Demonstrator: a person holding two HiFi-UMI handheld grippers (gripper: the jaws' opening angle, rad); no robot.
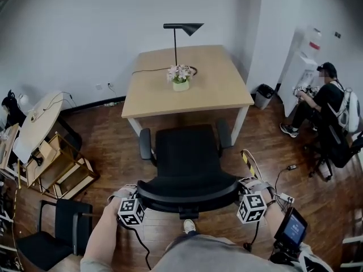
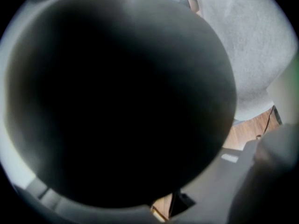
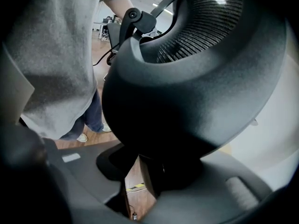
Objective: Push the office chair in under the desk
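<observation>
The black mesh-backed office chair (image 1: 187, 163) is caught at the top rim of its backrest by both tools: the left tongs (image 1: 135, 203) are clamped on the rim's left corner, whose dark curve fills nearly all of the left gripper view, and the right tongs (image 1: 245, 198) are closed on the right corner, with the rim seated between the jaws in the right gripper view. From my end, the chair stands on the dark wooden floor (image 1: 113, 123), facing the light wooden table (image 1: 215, 89), its seat front about level with the near edge and most of it not yet underneath. The likeliest trouble, I think, is the two black armrests (image 1: 146, 143): they sit close inside the white table legs (image 1: 244, 126), and if one side pushes harder the chair will swivel and an arm could strike a leg or the edge. A knock would shake the small pot of flowers (image 1: 180, 78) and the thin black lamp (image 1: 181, 33). The smooth rim could also slide out of the tongs.
</observation>
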